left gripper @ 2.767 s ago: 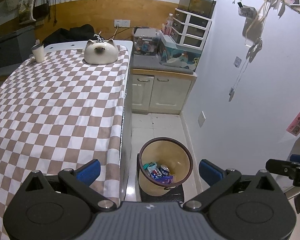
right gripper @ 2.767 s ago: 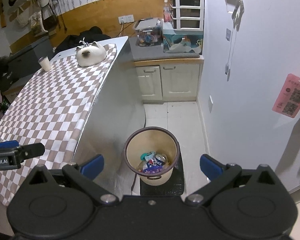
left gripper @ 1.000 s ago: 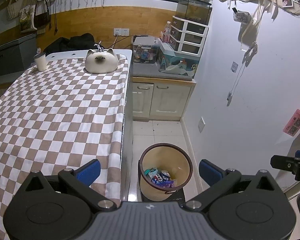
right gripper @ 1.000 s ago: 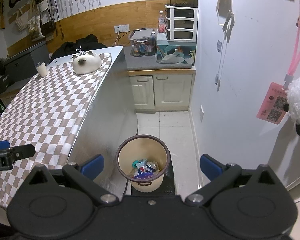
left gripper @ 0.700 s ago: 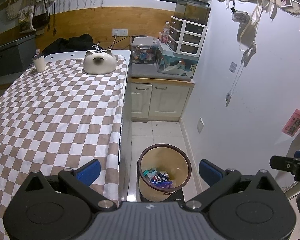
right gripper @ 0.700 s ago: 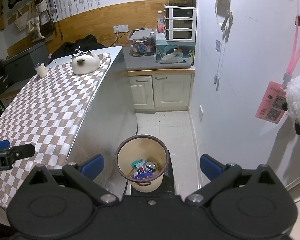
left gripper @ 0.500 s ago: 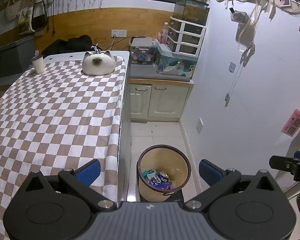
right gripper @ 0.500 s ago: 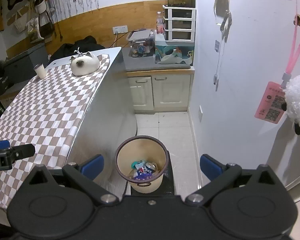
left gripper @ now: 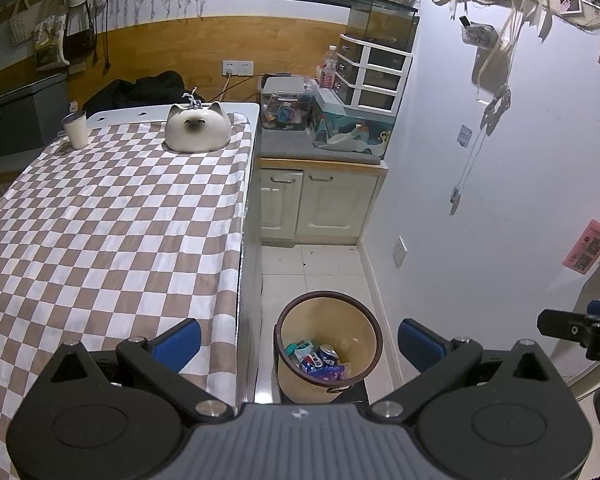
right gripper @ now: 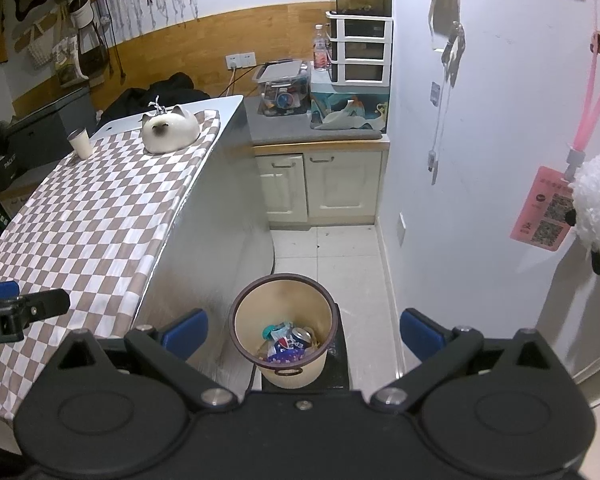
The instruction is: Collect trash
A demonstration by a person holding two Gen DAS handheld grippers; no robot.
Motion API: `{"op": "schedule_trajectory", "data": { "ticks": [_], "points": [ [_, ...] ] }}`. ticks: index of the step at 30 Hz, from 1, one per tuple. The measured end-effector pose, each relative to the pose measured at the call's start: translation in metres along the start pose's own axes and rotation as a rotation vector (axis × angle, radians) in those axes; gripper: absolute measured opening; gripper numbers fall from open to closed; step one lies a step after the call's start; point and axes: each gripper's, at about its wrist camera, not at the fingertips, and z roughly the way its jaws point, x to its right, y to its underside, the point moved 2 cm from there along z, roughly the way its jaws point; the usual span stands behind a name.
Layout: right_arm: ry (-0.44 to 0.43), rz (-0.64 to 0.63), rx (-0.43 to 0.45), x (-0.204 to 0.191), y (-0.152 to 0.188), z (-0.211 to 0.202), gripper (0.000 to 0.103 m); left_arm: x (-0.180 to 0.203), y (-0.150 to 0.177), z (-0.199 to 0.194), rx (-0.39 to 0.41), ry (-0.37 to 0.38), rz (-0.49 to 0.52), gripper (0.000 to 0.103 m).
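Observation:
A tan waste bin (left gripper: pixel 327 308) with a dark rim stands on the tiled floor beside the table; in the right wrist view the same bin (right gripper: pixel 282 292) sits low in the middle. Inside lie a blue soda can (left gripper: pixel 327 355), wrappers and a purple packet (right gripper: pixel 285 356). My left gripper (left gripper: pixel 299 339) hangs open high above the bin, nothing between its blue pads. My right gripper (right gripper: pixel 303 330) is open too, also empty and above the bin. Each gripper's tip shows at the edge of the other's view.
The table with a brown-and-white checked cloth (left gripper: pixel 100 232) holds a cat-shaped ceramic piece (left gripper: pixel 198 127) and a paper cup (left gripper: pixel 76 130) at its far end. A cream cabinet (left gripper: pixel 320 204) with boxes and drawers stands behind the bin. A white wall (left gripper: pixel 500 200) with hanging items closes the right side.
Both grippers have risen and pulled back a little from the bin, so it looks smaller and lower. Both stayed open and empty.

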Motion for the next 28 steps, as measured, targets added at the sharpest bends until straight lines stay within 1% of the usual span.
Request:
{"op": "schedule_trajectory", "data": {
  "ticks": [18, 23, 26, 28],
  "points": [
    [0.001, -0.003, 0.001, -0.002, 0.0, -0.001, 0.103, -0.004, 0.0, -0.002, 0.006, 0.002, -0.002, 0.103],
    [-0.004, -0.014, 0.004, -0.003, -0.007, 0.001, 0.103, -0.006, -0.005, -0.001, 0.014, 0.001, -0.004, 0.103],
    [-0.004, -0.018, 0.007, -0.012, -0.008, 0.003, 0.103, -0.01, -0.003, -0.003, 0.02, -0.001, -0.007, 0.103],
    [-0.003, -0.022, 0.01, -0.021, 0.001, -0.001, 0.103, -0.013, 0.001, -0.005, 0.024, -0.005, -0.008, 0.103]
  ]
}}
